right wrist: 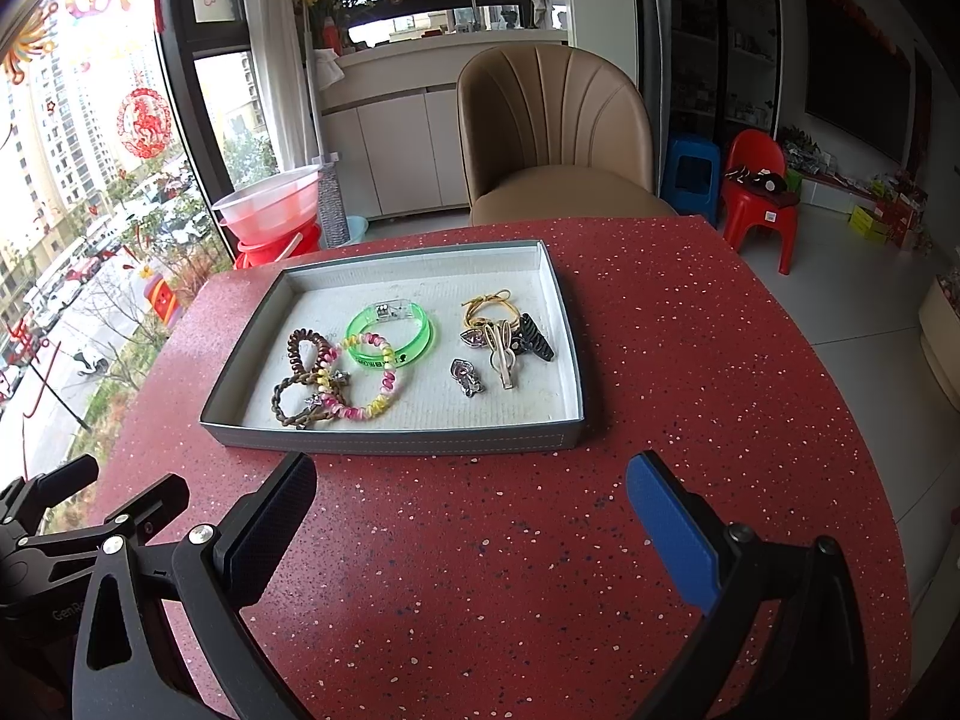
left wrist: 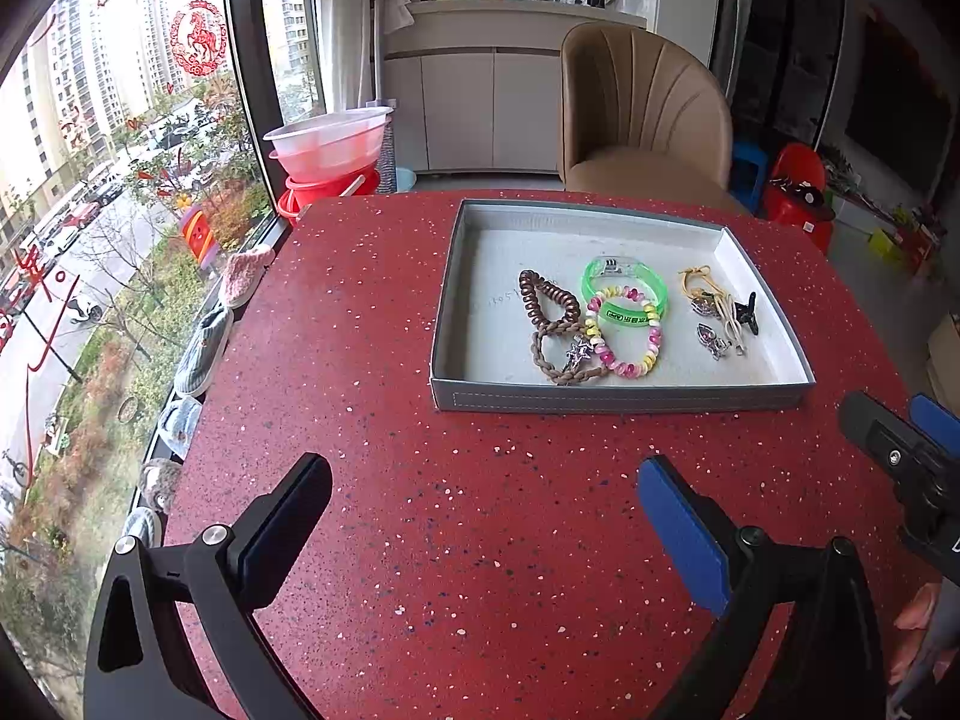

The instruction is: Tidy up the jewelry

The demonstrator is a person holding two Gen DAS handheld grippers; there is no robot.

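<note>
Right gripper (right wrist: 474, 516) spread wide — jewelry fills the grey tray (right wrist: 390, 441).

Table top (left wrist: 420, 540), lower half of both frames: red, stone-like, speckled pale and dark, smooth with a low sheen. Tray (right wrist: 390, 441), centre: grey matt walls with a stitched-looking line, pale ribbed matt lining; in it a glossy translucent green plastic bangle (right wrist: 420, 333), a shiny brown coiled band (left wrist: 549, 300), a matt braided brown cord (left wrist: 543, 354) and bright metal charms (right wrist: 468, 377). Gripper fingers (left wrist: 678, 531) at the bottom edge: matt black plastic with blue textured pads and metal screw heads; chair (right wrist: 552, 120), upper centre: smooth tan leather-like upholstery.
</note>
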